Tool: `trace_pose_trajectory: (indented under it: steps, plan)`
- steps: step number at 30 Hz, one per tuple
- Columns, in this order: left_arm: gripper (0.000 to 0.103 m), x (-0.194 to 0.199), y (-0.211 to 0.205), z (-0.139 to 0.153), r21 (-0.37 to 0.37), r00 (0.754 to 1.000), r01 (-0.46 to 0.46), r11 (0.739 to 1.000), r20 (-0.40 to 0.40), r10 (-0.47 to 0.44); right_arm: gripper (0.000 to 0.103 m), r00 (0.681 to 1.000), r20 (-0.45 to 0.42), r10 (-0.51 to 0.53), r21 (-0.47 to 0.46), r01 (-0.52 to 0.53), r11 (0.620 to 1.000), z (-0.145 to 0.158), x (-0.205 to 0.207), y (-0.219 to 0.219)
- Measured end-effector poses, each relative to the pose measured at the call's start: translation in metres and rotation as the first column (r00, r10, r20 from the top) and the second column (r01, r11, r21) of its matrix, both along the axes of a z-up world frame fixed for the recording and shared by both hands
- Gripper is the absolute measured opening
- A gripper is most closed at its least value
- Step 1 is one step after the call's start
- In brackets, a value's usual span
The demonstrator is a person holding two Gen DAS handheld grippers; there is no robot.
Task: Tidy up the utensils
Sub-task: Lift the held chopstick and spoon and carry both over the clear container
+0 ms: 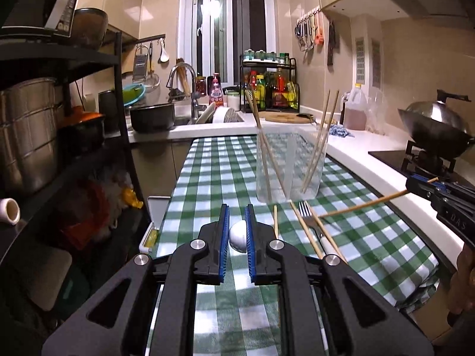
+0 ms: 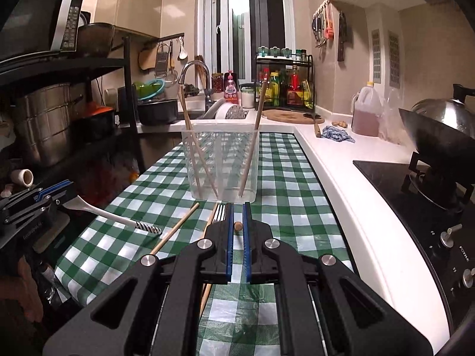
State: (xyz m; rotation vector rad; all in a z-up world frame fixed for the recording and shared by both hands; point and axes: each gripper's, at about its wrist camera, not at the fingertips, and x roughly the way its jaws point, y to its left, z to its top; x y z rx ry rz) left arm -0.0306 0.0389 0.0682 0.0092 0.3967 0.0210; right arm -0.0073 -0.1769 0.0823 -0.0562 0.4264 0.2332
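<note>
A clear plastic holder (image 1: 291, 166) (image 2: 221, 163) stands on the green checked cloth (image 1: 219, 172) with several chopsticks leaning in it. My left gripper (image 1: 237, 234) is shut on a white spoon (image 1: 238, 236), seen end-on; from the right wrist view the spoon (image 2: 104, 212) sticks out over the cloth from that gripper (image 2: 52, 194). My right gripper (image 2: 237, 227) is shut on a wooden chopstick (image 2: 237, 226); in the left wrist view that chopstick (image 1: 362, 204) points left. A fork (image 1: 305, 212) (image 2: 219, 212) and loose chopsticks (image 1: 308, 231) (image 2: 175, 228) lie in front of the holder.
A white counter (image 2: 341, 160) runs along the right with a stove and wok (image 2: 439, 136), an oil jug (image 2: 366, 112) and a blue rag (image 2: 337, 133). Sink, pots and a spice rack (image 1: 270, 86) stand at the back. A black shelf (image 1: 59, 89) stands on the left.
</note>
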Motion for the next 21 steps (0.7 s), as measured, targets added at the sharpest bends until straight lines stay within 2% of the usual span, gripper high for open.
trace_pose_trajectory:
  steps: [6, 11, 18, 21]
  plan:
    - [0.011, 0.014, 0.000, 0.016, 0.011, 1.000, 0.015, 1.000, 0.024, -0.015, 0.006, 1.000, 0.019, 0.000, 0.017, 0.000, 1.000, 0.010, -0.002, -0.003]
    - [0.011, 0.029, -0.004, 0.040, 0.032, 0.998, 0.042, 0.999, 0.037, -0.043, 0.006, 0.999, -0.015, 0.030, 0.030, -0.030, 0.999, 0.031, 0.004, -0.005]
    - [0.011, 0.058, -0.003, 0.070, -0.002, 0.995, 0.090, 0.996, -0.043, -0.090, 0.006, 0.994, -0.107, 0.036, 0.030, -0.033, 0.999, 0.060, 0.031, -0.009]
    - [0.011, 0.070, -0.003, 0.081, -0.009, 0.990, 0.107, 0.994, -0.093, -0.107, 0.006, 0.993, -0.114, 0.030, 0.024, -0.028, 0.999, 0.073, 0.042, -0.011]
